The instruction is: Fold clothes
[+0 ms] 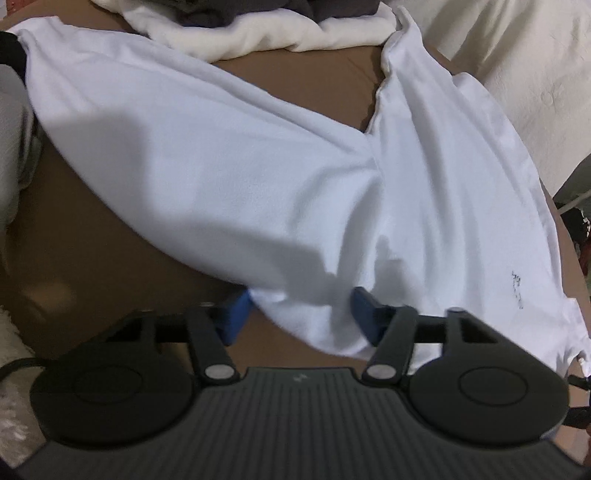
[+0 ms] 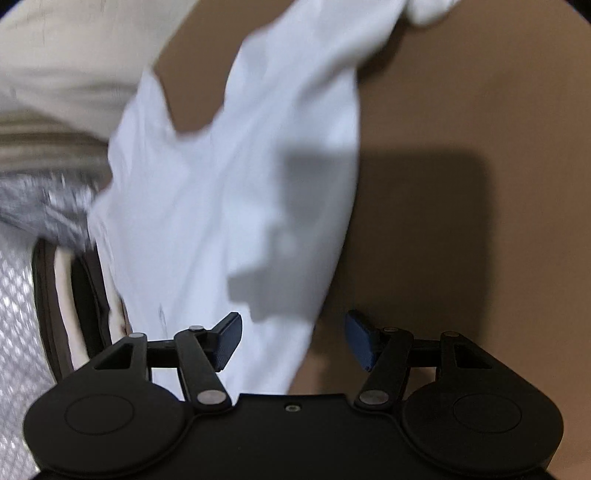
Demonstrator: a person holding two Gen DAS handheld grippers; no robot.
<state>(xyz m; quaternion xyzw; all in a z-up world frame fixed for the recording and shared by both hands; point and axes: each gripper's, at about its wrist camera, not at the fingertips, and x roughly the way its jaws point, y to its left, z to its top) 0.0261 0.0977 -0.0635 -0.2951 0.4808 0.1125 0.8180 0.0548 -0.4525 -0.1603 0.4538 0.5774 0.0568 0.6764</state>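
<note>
White garment lying spread and creased on the brown surface, one limb running toward its far edge, where a heap of pale and dark laundry sat; in the right wrist view the same cloth draped toward the surface's left edge, beside a grey textured fabric.

Risks, as judged: the left gripper straddled a thick, bunched fold, so closing there might pinch several layers at once and drag the whole piece instead of turning one edge. The right gripper stood over the cloth's hem, half on fabric and half on bare surface; a closure here might catch only a sliver, which would slip out on lifting and leave the fold crooked. Blur in the right view suggested motion, adding to the chance of a misplaced pinch.

Left gripper: jaws about half open, blue pads flanking the fold; firm pressing could not be confirmed. Right gripper: jaws clearly apart, holding nothing, the left pad above cloth.
</note>
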